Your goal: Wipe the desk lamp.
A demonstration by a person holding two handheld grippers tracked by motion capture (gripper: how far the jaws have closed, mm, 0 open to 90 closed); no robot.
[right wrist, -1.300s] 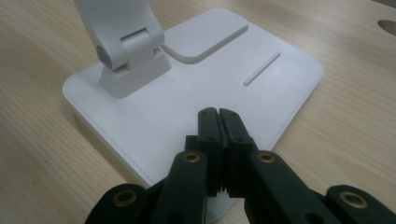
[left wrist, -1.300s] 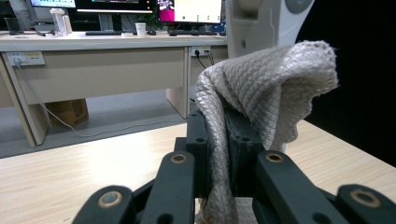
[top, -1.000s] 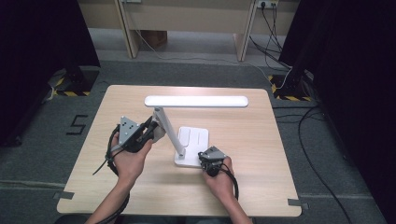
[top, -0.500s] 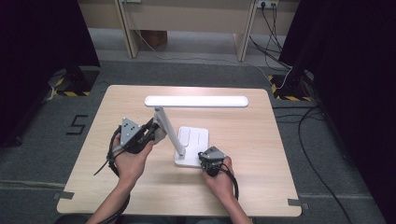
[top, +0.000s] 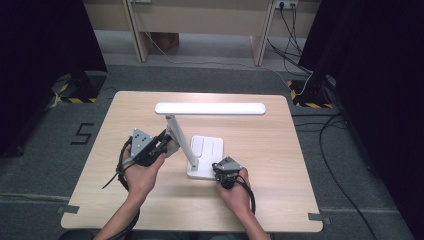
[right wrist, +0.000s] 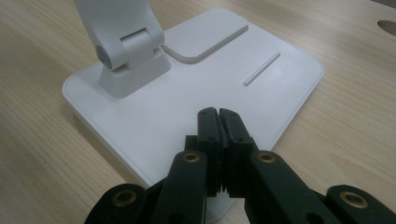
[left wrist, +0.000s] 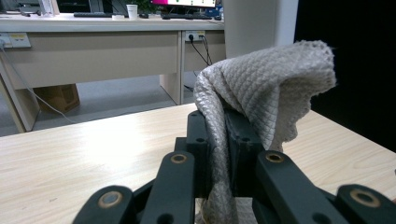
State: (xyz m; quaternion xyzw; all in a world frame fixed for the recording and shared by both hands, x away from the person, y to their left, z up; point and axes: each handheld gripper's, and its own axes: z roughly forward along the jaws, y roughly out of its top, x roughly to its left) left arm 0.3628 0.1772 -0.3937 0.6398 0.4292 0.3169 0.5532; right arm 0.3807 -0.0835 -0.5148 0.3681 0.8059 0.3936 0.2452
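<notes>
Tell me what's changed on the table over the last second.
Nothing visibly changed. The left gripper keeps its fingers shut on the grey cloth beside the lamp arm, and the right gripper stays shut over the lamp base.

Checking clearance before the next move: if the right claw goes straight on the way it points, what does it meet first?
Probably the lamp base: the right claw, shut with nothing in it, sits low over its near edge and points across the flat top. Farther along stands the hinge block of the lamp arm, though it looks left of the line; depth is unclear.
</notes>
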